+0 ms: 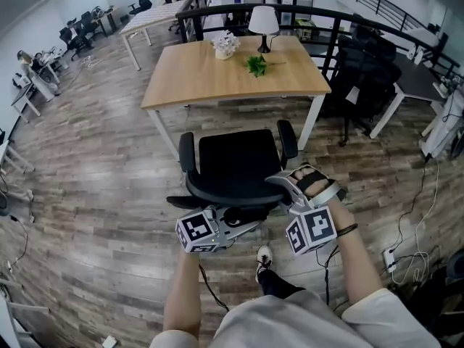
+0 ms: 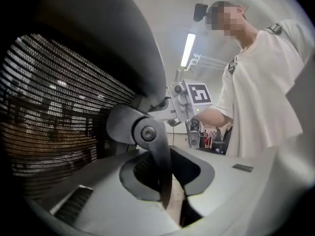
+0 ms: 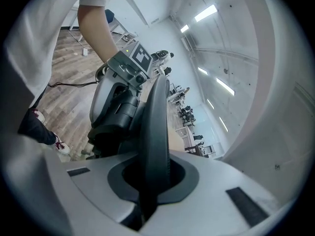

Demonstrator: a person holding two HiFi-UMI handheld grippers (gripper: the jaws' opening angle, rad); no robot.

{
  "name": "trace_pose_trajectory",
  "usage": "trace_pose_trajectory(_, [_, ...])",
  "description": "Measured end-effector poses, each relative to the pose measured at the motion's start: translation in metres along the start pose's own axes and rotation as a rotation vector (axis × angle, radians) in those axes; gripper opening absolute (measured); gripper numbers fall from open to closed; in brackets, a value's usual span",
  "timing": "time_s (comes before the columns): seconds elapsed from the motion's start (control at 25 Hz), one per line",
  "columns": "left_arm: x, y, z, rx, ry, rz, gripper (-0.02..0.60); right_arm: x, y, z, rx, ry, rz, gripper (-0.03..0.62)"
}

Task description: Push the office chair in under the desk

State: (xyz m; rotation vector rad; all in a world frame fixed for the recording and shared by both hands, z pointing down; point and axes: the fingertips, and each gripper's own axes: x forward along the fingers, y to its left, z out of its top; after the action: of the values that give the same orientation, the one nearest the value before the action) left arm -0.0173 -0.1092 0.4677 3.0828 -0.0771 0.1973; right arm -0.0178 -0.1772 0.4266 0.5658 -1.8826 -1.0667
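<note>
The chair (image 1: 235,165) stands before the desk (image 1: 196,78), backrest toward the person. On the desk's far side a lamp (image 1: 264,24) stands behind a plant (image 1: 256,65). The left gripper (image 1: 246,220) sits at the backrest's left, the right gripper (image 1: 280,183) at its right.

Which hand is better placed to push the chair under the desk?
Probably left: the left gripper sits behind the middle of the backrest, in line with the desk. The right gripper pinches its side edge, which may swivel it.
</note>
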Motion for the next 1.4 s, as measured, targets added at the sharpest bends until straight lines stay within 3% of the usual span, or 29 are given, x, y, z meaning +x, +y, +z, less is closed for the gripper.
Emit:
trace_pose_trajectory(0.6, [-0.030, 0.130, 0.001, 0.005, -0.004, -0.028, 0.084, 0.108, -0.066, -0.028, -0.001, 0.037, -0.017, 0.034])
trace_pose_trajectory(1.4, [-0.040, 0.238, 0.009, 0.009, -0.026, -0.028, 0.086, 0.194, -0.128, -0.066, 0.015, 0.057, -0.040, 0.035])
